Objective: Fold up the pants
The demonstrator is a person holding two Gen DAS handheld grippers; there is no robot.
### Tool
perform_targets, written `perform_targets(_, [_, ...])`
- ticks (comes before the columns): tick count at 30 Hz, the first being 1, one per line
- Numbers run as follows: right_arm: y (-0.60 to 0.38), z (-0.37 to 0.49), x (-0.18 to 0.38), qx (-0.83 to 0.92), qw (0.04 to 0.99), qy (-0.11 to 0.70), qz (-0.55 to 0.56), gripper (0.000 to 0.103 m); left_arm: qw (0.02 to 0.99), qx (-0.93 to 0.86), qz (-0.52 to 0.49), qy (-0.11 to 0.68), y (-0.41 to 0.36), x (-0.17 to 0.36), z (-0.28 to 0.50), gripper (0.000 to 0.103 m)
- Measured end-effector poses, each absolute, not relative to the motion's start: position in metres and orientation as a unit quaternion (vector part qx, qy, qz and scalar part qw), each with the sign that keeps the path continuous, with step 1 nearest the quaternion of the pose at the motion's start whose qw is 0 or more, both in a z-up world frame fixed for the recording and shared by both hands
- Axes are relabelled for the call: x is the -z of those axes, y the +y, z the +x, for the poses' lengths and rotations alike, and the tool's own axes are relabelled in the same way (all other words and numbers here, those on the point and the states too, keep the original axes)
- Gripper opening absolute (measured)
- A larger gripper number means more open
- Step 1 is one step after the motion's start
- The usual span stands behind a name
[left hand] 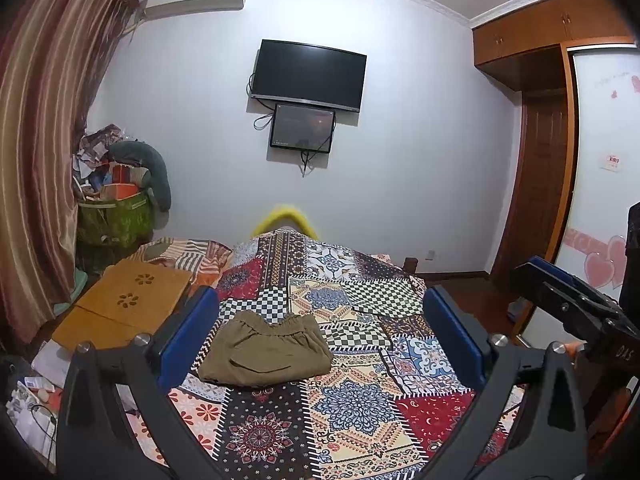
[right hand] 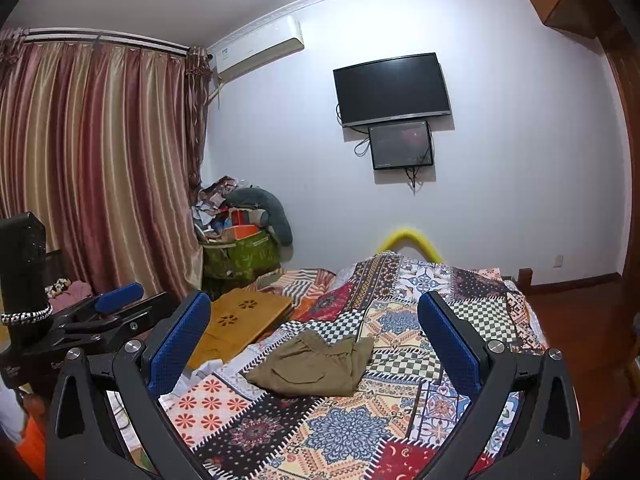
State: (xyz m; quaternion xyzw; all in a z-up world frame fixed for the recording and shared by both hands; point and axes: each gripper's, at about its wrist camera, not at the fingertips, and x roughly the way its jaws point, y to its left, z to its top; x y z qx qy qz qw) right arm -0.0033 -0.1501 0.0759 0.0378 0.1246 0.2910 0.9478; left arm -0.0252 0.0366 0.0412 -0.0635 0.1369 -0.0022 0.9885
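Left tool [left hand: 320, 320] wide, right tool [right hand: 316, 328] wide; folded pants [left hand: 266, 354] on patchwork bedspread [left hand: 360, 400].

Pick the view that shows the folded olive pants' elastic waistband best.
Left wrist: the folded olive-green pants lie centred between the open gripper fingers, with the gathered waistband facing the camera. Right wrist shows the pants smaller and skewed, with the waistband partly bunched.

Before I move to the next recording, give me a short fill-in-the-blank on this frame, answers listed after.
1. The folded pants are ___ in colour.
2. They lie on a patchwork bedspread, and neither tool touches them: the left tool and the right tool both stand ___.
3. On the bed's left side lies a ___ folding lap table.
4. The larger television hangs ___ the smaller screen.

Answers: olive; open; wooden; above
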Motion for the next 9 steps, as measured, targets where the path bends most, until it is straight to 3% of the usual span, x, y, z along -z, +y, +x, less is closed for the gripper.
perform_targets(9, [-0.1485,-0.0017,-0.0726,-0.293,0.946,0.133,0.043,0.103,0.989,0.008,-0.05,0.136,0.0307,-0.0411,-0.0267,0.103])
